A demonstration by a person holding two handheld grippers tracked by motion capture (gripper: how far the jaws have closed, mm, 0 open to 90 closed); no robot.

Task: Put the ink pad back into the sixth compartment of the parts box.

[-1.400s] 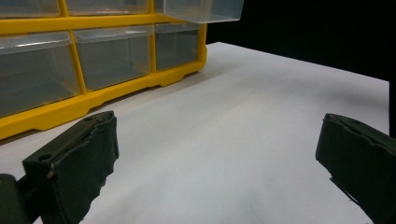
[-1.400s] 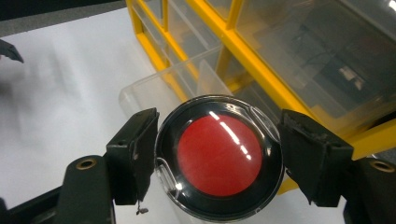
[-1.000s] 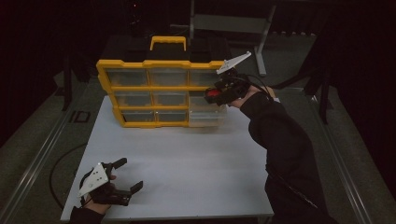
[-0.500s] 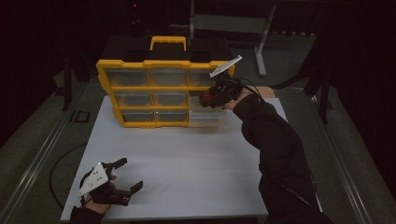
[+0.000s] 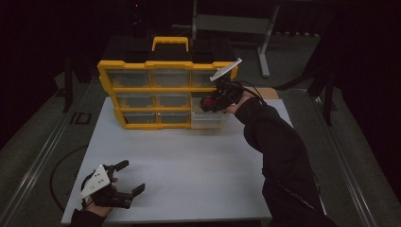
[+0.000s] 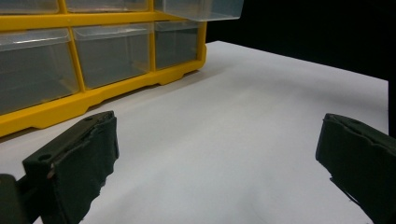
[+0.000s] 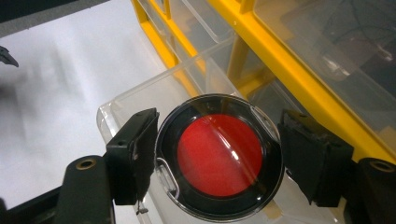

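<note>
**Red disc held over the pulled-out drawer**

At the near left corner of the table (image 5: 189,161) our left gripper (image 5: 124,182) rests in the hand with its jaws spread wide and nothing between them; in the left gripper view we look past the 2 black pads across bare white tabletop toward the lower corner of the yellow organiser (image 5: 161,97).

The organiser stands at the far edge, its clear bins in 3 rows. At its right end, 1 clear drawer (image 7: 154,100) is drawn out toward us.

Our right gripper (image 7: 217,158) is at that drawer. Its jaws sit on either side of a round black case with a red centre (image 7: 219,156); the left pad touches the rim, while the right pad looks just at or barely off it, so we judge the hold to be light or on the point of release. The case sits directly above the open drawer.

We judge this to be the placing step: the case goes into the drawer. The next move calls for lowering it inside the clear walls, opening the jaws fully, then backing out without catching the drawer's front lip.
</note>
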